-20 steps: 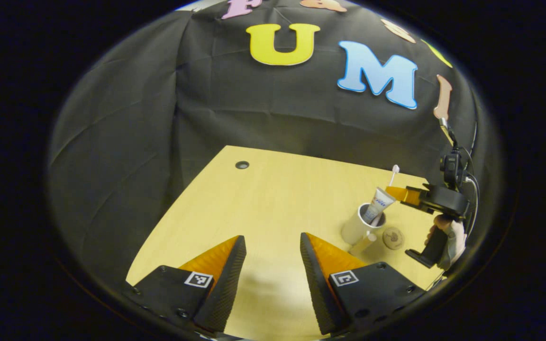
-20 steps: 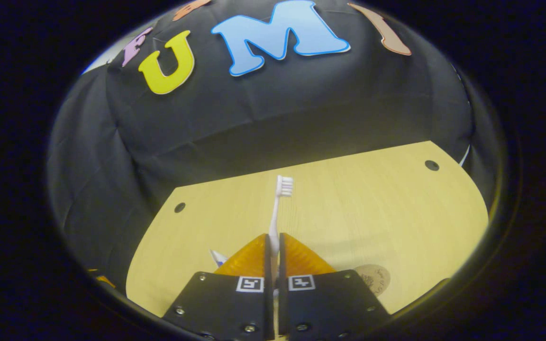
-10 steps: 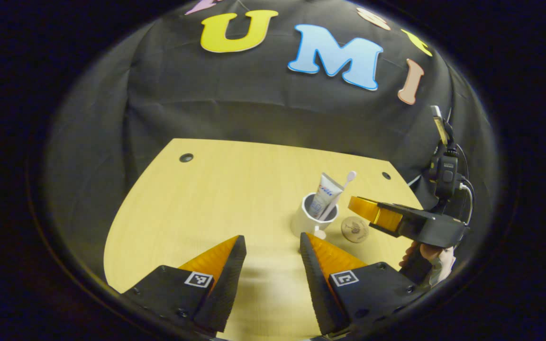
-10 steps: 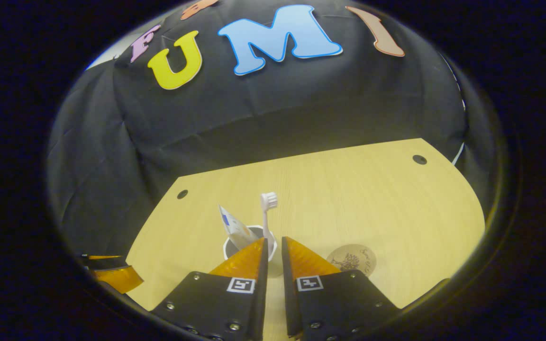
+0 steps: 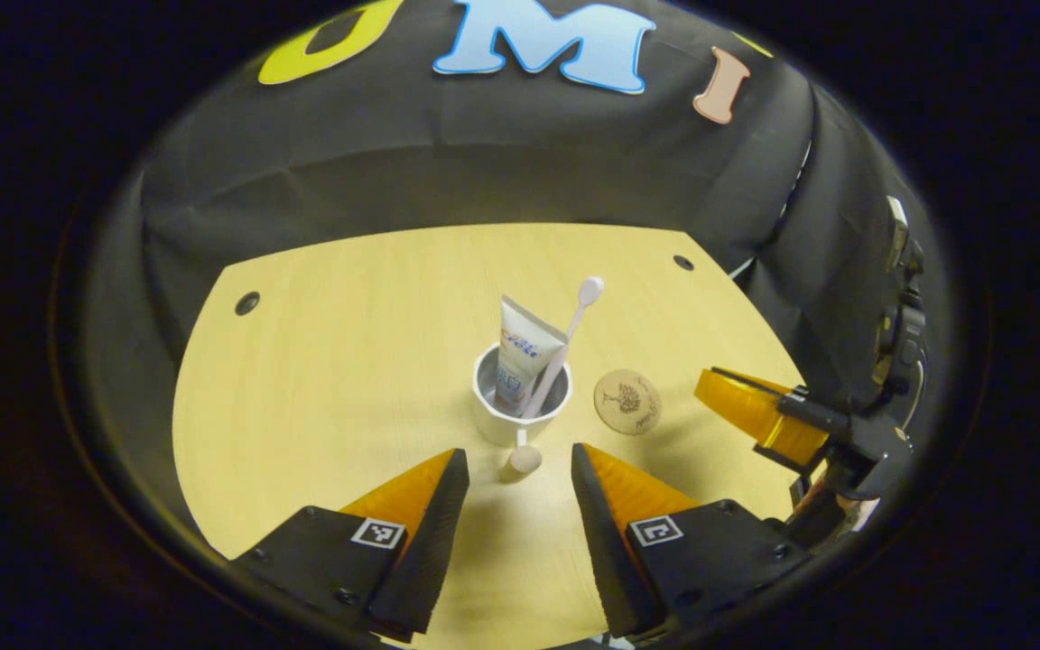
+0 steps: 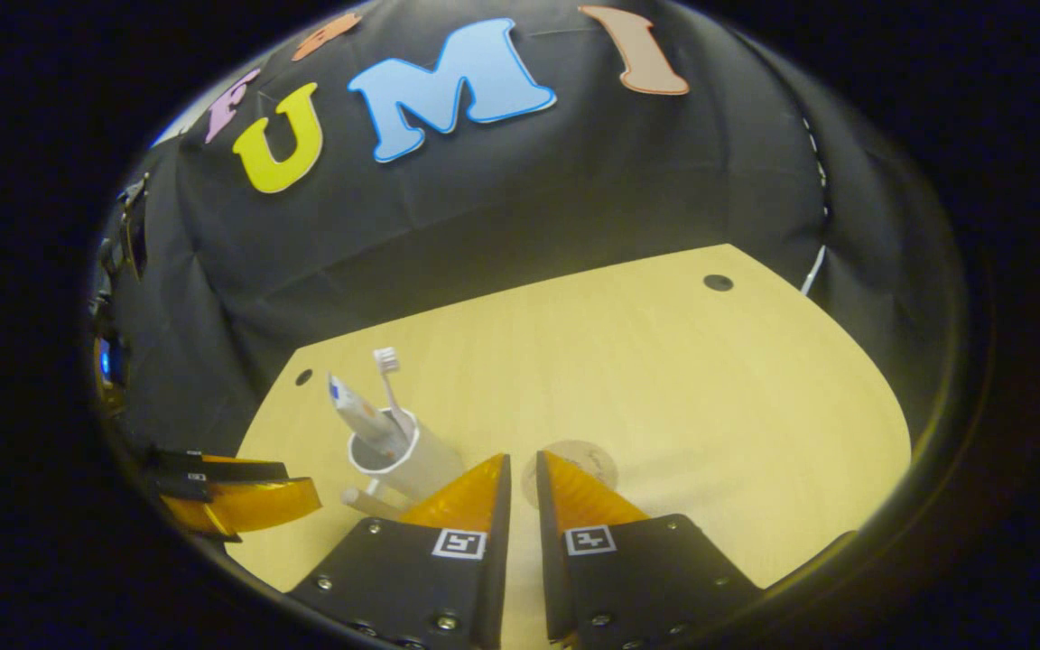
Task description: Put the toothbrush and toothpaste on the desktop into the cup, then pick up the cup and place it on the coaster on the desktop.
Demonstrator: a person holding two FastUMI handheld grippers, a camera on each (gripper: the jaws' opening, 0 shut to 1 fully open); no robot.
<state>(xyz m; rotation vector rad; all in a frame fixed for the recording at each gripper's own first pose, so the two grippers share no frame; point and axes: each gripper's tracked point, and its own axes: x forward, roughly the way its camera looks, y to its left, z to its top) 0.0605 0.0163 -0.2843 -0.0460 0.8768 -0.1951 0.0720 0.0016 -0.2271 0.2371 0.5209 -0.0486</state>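
Cup before wide-open left hand-held gripper

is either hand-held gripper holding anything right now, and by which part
Nothing is held. The left hand-held gripper is open over the desktop, the right hand-held gripper is slightly open and empty; toothbrush and toothpaste stand in the cup.
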